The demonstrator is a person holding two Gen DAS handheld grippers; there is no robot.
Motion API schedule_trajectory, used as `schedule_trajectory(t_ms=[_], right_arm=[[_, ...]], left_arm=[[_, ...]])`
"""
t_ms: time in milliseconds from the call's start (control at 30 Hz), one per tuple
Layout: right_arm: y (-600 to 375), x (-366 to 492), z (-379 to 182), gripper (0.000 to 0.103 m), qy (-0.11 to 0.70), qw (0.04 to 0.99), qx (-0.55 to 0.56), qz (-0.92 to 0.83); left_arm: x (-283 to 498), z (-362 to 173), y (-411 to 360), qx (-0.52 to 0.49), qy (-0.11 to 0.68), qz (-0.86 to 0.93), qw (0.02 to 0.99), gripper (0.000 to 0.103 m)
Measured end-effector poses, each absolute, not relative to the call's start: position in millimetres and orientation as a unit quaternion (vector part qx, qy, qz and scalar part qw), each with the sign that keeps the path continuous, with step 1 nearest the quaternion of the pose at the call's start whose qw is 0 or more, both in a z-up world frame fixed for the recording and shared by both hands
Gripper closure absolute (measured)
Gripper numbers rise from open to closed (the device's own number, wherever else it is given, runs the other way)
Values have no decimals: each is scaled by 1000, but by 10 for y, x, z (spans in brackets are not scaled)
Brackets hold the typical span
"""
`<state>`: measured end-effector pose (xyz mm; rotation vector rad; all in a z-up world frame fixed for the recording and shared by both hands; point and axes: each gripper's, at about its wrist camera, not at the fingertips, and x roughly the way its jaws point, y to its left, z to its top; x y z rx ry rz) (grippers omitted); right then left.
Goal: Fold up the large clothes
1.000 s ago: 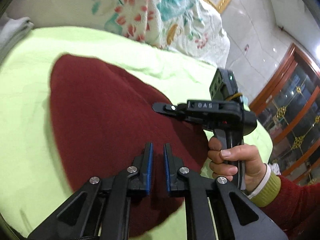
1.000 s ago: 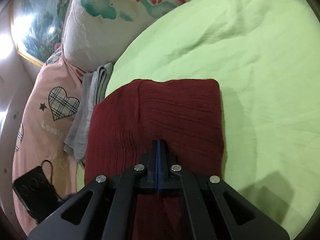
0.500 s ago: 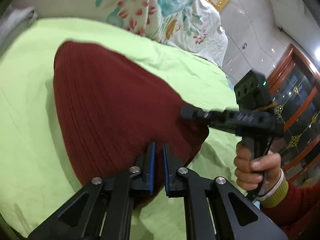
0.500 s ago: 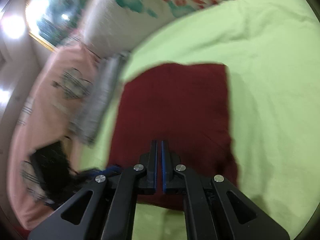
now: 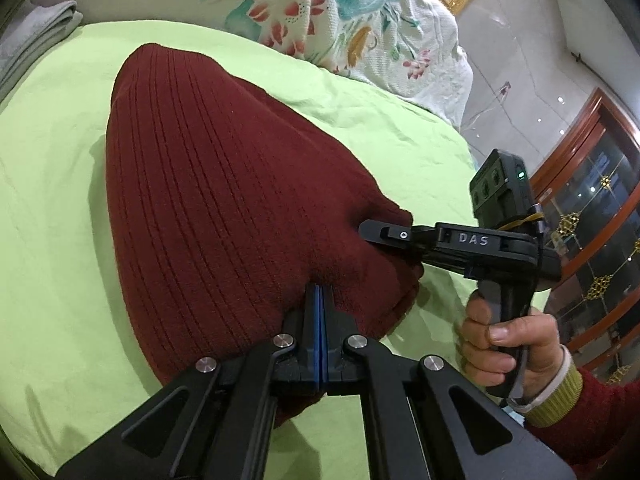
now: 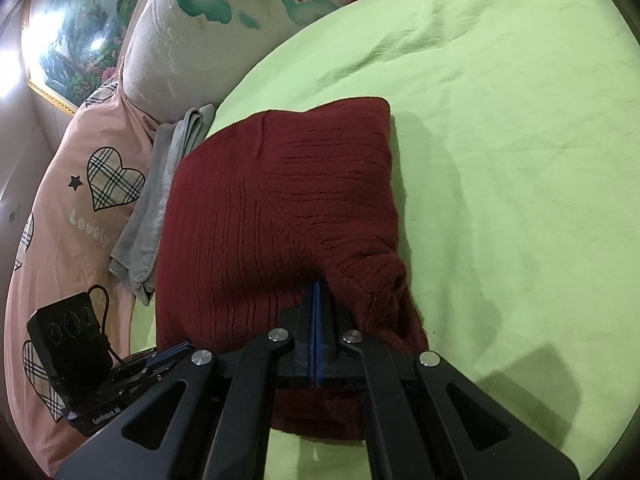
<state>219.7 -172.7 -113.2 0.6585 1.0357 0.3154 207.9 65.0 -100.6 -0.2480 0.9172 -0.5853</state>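
A dark red ribbed knit sweater (image 5: 208, 184) lies folded on the light green bedsheet (image 5: 48, 184); it also shows in the right wrist view (image 6: 272, 208). My left gripper (image 5: 320, 292) is shut on the sweater's near edge, jaws pressed together. My right gripper (image 6: 316, 288) is shut on the near right corner, where the knit bunches up. In the left wrist view the right gripper (image 5: 376, 230) comes in from the right, held by a hand (image 5: 508, 340). The left gripper shows in the right wrist view (image 6: 168, 354) at lower left.
A floral quilt (image 5: 352, 20) lies at the bed's far side. Folded grey cloth (image 6: 160, 200) lies left of the sweater beside a pink heart-print pillow (image 6: 80, 208). A wooden glass cabinet (image 5: 592, 208) stands at right.
Both grippers went from slightly open to shut on the sweater's near edge. The right gripper moved down onto the sweater's corner, and the knit now bunches there.
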Motion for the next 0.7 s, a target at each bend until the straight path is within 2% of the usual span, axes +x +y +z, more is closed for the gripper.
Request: schedule_trajectory(t_ms=[233, 267, 300, 333, 367, 400, 467, 667, 700], right_arm=[[-1737, 2255, -728, 96, 452, 829, 297, 140], [-1760, 2281, -704, 90, 449, 831, 299, 139], [-1800, 2340, -667, 75, 444, 833, 302, 134], [-1833, 2405, -645, 64, 443, 836, 300, 126], [-1851, 2459, -633, 44, 441, 839, 296, 118], [-1898, 2550, -626, 39, 437, 845, 290, 104], [-1987, 2703, -659, 39, 437, 848, 289, 85], [-2108, 3298, -1117, 41, 504, 805, 305, 70], [-2081, 3351, -1162, 58, 509, 800, 308, 81]], left_arm=[[2053, -902, 730, -140, 435, -277, 845, 102], [2022, -832, 759, -140, 428, -276, 849, 102], [1998, -776, 791, -141, 423, -275, 852, 102], [1977, -723, 831, -143, 417, -273, 855, 102], [1958, -668, 881, -145, 410, -269, 859, 102], [1947, -625, 927, -146, 405, -260, 864, 101], [1955, -566, 1035, -152, 399, -242, 871, 101], [2139, -482, 1319, -182, 383, -190, 885, 95], [2192, -492, 1335, -186, 384, -188, 885, 95]])
